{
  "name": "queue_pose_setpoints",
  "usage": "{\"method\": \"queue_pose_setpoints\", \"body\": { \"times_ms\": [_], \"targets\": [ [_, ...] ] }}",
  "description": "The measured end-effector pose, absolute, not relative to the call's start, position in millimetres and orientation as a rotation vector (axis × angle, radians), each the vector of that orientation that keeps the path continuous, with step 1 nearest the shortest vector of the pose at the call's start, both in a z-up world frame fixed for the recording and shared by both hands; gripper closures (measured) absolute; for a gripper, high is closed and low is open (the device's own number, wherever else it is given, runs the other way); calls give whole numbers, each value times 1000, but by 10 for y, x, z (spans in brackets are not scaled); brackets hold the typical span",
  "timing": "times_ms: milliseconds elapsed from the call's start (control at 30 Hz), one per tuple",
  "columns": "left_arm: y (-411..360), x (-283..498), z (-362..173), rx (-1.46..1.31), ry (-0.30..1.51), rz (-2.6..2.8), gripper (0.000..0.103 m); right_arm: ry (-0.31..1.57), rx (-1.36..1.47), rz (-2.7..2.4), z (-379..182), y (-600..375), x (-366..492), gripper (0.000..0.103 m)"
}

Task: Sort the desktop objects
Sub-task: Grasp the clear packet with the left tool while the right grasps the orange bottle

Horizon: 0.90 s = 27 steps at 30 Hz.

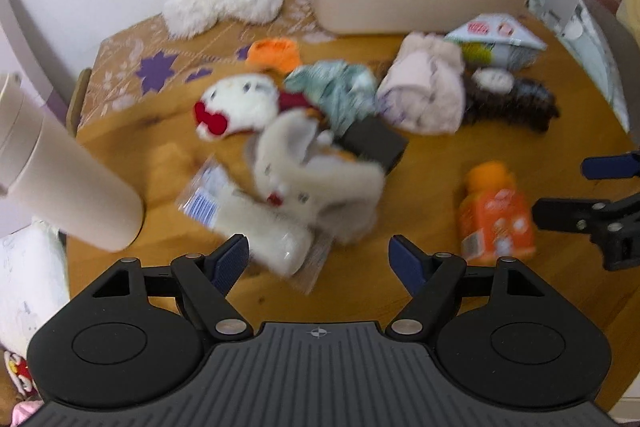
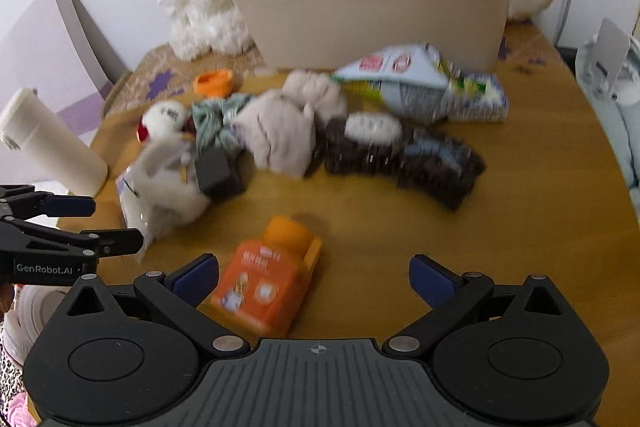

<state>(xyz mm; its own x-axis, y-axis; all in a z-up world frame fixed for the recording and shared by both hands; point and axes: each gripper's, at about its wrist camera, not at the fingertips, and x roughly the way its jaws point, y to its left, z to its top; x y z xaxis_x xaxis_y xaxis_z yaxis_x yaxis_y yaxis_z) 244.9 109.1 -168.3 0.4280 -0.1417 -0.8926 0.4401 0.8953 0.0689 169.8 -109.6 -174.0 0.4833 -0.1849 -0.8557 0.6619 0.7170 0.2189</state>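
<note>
Both claws are spread wide and carry nothing: the left gripper (image 1: pixel 318 263) hangs just in front of a cream-and-grey plush toy lying partly on a clear plastic packet (image 1: pixel 312 195), and the right gripper (image 2: pixel 314 281) sits low over a small orange bottle with a rounded orange cap (image 2: pixel 272 279), which lies on its side on the round wooden table (image 2: pixel 520 227), nearer that claw's left finger than its right. The likeliest slip, as I judge it, is a one-sided close on the bottle: off-centre, it could roll or skid away instead of seating between the pads. On the left, the plush is tangled with the packet and a dark block (image 1: pixel 376 143), so a grab may drag neighbours along or catch only loose fur. The tall cream tumbler (image 1: pixel 60 179) stands upright near the table's left edge, close to the left gripper's path, and a sideways sweep could topple it. The two grippers are also near each other, so crossing paths risks a knock. Open wood lies right of the bottle; the beige plastic bin (image 2: pixel 372 15) waits behind the pile, so anything carried must rise over the clutter and the bin's front wall.
</note>
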Motion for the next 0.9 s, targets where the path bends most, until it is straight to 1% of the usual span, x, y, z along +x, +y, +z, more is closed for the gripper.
{"method": "queue_pose_setpoints", "body": {
  "times_ms": [100, 367, 600, 767, 900],
  "targets": [
    [1223, 2446, -1763, 298, 1054, -314, 24, 946, 562, -561, -1799, -996, 1756, 0],
    [1438, 2684, -1858, 147, 1062, -183, 24, 976, 528, -584, -1907, -820, 1959, 0],
    [1411, 2896, -2046, 84, 1147, -140, 24, 998, 543, -645, -1994, -862, 2027, 0],
    [1439, 2978, -2134, -27, 1187, -113, 24, 1024, 534, -654, -2061, -875, 2105, 0],
    [1459, 3012, -2140, -58, 1172, -86, 24, 1032, 541, -668, -2094, -867, 2113, 0]
  ]
}}
